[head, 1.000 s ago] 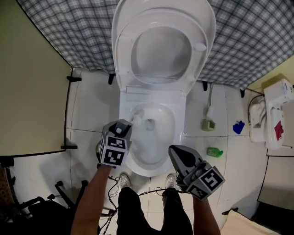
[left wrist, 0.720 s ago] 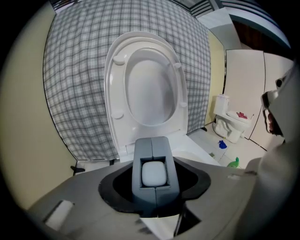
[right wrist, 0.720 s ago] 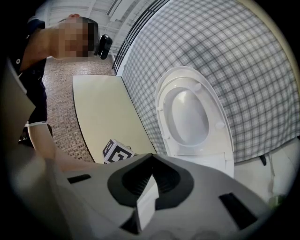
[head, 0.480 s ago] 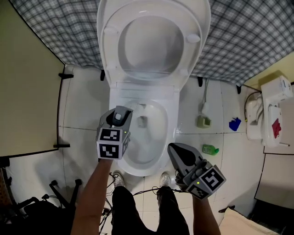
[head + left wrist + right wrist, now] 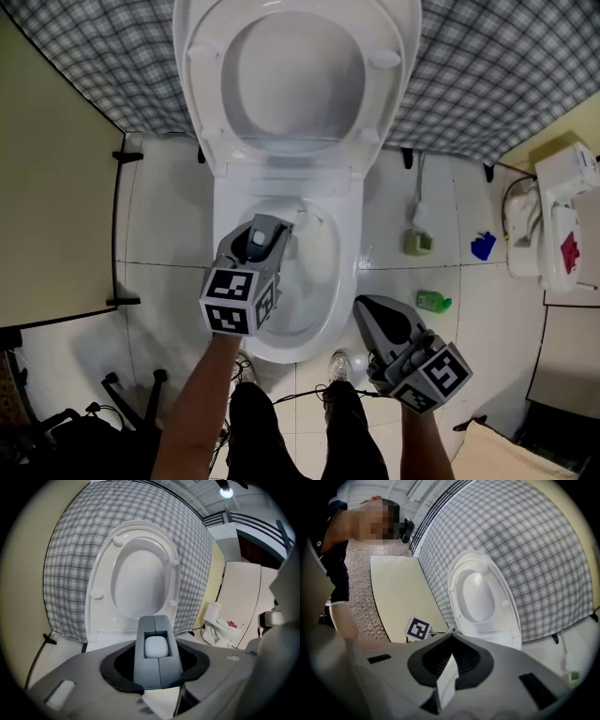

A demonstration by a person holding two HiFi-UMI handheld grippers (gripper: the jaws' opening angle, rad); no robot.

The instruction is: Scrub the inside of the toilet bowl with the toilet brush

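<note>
Head view: glossy white toilet bowl (image 5: 349, 279), oval lid (image 5: 291, 84) raised against checked cloth (image 5: 487, 75), green bottle (image 5: 433, 302) on tiled floor (image 5: 169, 234) beside it, left gripper (image 5: 274, 234) over the bowl; left gripper view: fingers clamped on the grey-handled toilet brush (image 5: 154, 663); right gripper view: right gripper (image 5: 451, 632) fingers together, empty.

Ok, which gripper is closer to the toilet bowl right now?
Left. The left gripper, holding the toilet brush, is over the toilet bowl's left side; the right gripper is off its front right corner, above the floor.
</note>
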